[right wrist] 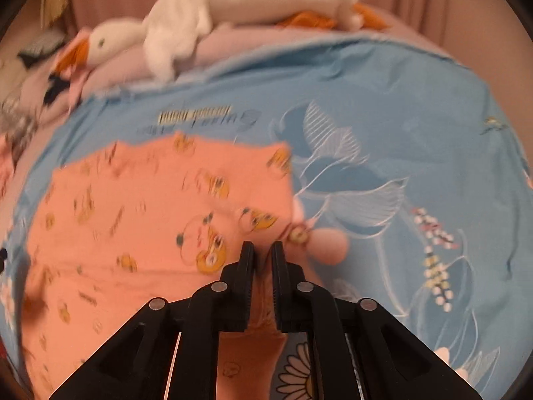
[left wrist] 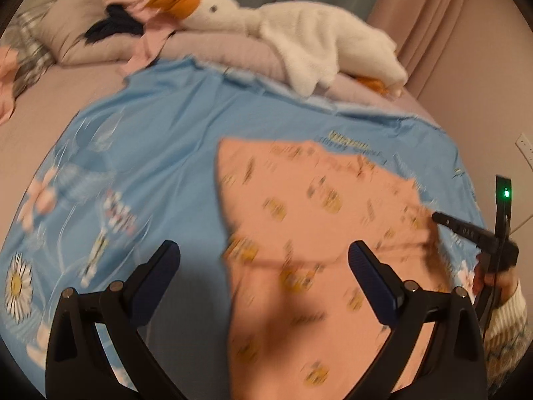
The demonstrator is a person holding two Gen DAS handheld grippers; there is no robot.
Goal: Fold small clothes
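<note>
two tongs over a peach garment on a bed

the right tongs (right wrist: pixel 261 250) stand almost pressed together, a narrow gap between the pads, with a fold of the peach garment (right wrist: pixel 150 220) running between them; whether the pads still press it i cannot tell. the left tongs (left wrist: pixel 263 260) are spread wide and hold nothing, hanging above the garment's left edge. the garment lies flat on a blue flowered sheet (left wrist: pixel 160 126) on the bed. a white plush goose (left wrist: pixel 299 30) lies at twelve o'clock, beyond the sheet.
</note>
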